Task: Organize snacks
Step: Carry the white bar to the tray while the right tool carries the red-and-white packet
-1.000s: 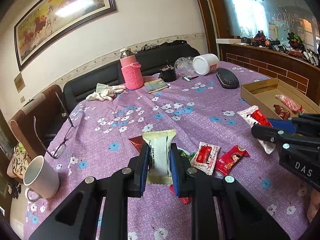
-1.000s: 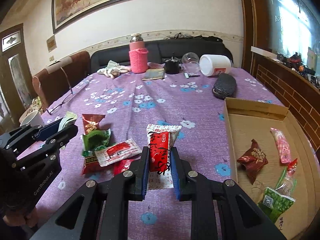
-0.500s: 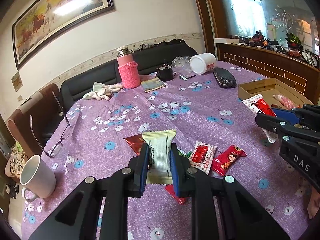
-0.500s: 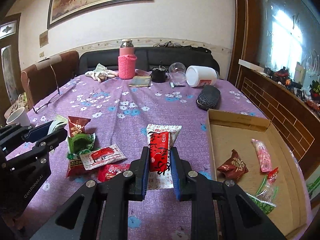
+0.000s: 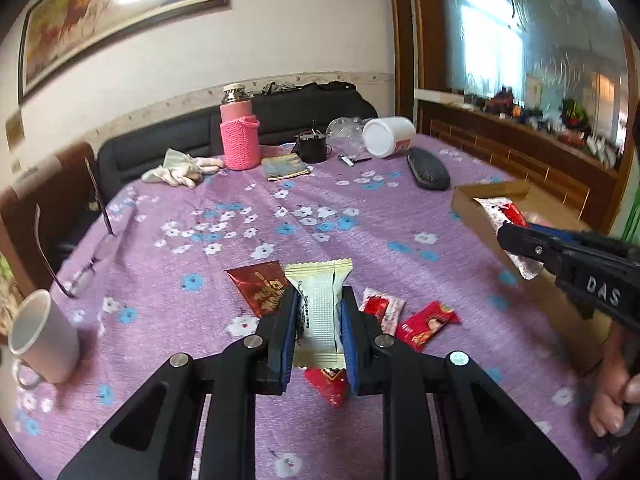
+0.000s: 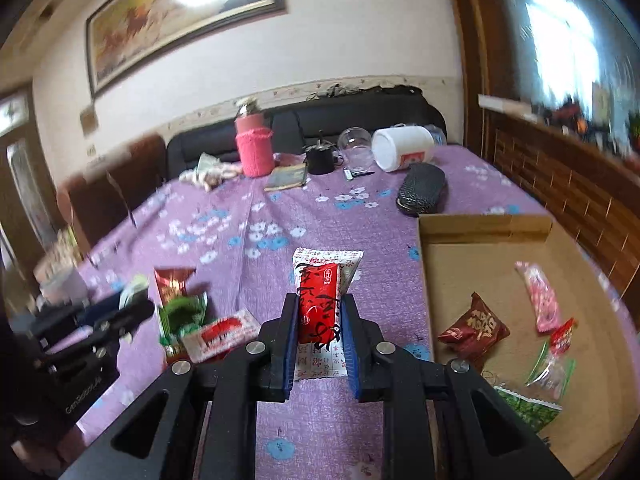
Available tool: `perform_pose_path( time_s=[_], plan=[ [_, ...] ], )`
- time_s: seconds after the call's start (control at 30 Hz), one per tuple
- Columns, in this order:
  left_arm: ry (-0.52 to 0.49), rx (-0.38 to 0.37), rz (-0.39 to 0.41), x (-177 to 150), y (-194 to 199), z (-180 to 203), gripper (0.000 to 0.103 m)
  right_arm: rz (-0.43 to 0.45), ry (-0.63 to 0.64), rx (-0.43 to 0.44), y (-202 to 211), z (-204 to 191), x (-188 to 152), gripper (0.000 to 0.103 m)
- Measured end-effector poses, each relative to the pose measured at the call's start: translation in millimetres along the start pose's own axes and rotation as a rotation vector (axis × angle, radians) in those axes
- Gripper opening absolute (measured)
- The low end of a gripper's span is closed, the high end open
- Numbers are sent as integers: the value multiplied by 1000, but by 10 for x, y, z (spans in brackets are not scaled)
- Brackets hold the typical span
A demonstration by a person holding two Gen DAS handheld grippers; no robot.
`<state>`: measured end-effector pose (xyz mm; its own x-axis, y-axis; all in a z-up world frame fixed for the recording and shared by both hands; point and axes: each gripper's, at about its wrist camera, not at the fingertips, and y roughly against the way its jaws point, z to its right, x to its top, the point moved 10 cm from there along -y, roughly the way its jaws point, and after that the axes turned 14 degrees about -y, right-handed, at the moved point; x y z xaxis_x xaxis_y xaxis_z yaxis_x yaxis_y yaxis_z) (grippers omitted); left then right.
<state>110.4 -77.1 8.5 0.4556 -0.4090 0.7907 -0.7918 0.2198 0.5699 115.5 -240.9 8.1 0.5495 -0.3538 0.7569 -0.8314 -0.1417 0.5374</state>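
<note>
- Purple floral tablecloth (image 5: 340,208) is covering the whole table; a dark sofa and a framed painting are sitting behind it.
- Left wrist view: left gripper (image 5: 319,332) is clamping narrow on a white-and-cream snack packet (image 5: 320,300), which is standing upright between the blue pads, lifted off the cloth.
- Loose snacks are lying on the cloth right under and beside it: a dark red packet (image 5: 260,288) to the left, two red-and-white ones (image 5: 384,308) to the right, one red piece below the jaws.
- White mug (image 5: 42,338) is sitting at the left table edge; a pink knit-sleeved bottle (image 5: 239,140) is standing at the far end.
- Right gripper (image 5: 520,236) is showing at the right edge, hanging over the cardboard box (image 5: 476,208) rim.
- Right wrist view: right gripper (image 6: 319,332) is pinching a red-and-white snack packet (image 6: 320,304), jaws narrow, packet upright, above the cloth just left of the cardboard box (image 6: 480,228).
- Box is already holding several packets: dark red, pink, clear-and-red, green.
- Left gripper is showing blurred at the left; a green and a red-and-white packet are lying beside it.
</note>
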Motion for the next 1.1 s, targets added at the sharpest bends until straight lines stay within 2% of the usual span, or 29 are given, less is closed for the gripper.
perform_pose_path(
  time_s=[0.1,0.23,0.33,0.47,0.57,0.67,0.8,0.93,1.1],
  plan=[
    [55,-74,-2,-18,9,5,19,23,-56,1,52,135,91,21],
    [106,-131,-1,10,77,26,19,27,-129,15,151,288,185,21],
    [87,-132,2,65,174,103,19,55,-169,18,359,476,267,21],
    [54,-179,5,206,270,390,20,93,-236,-33,641,1017,300,21],
    [14,-246,8,344,276,786,20,82,-313,-78,736,1479,231,21],
    [-14,-346,2,487,249,1294,20,57,-386,-106,773,1824,127,21],
    [-56,-480,-35,606,157,2054,20,30,-426,-131,747,2055,17,21],
    [-125,-502,-92,565,-39,2558,20,-3,-458,-128,677,2128,-27,21],
    [-164,-518,-142,509,-229,2884,20,-28,-461,-145,611,2148,-67,21]
  ],
)
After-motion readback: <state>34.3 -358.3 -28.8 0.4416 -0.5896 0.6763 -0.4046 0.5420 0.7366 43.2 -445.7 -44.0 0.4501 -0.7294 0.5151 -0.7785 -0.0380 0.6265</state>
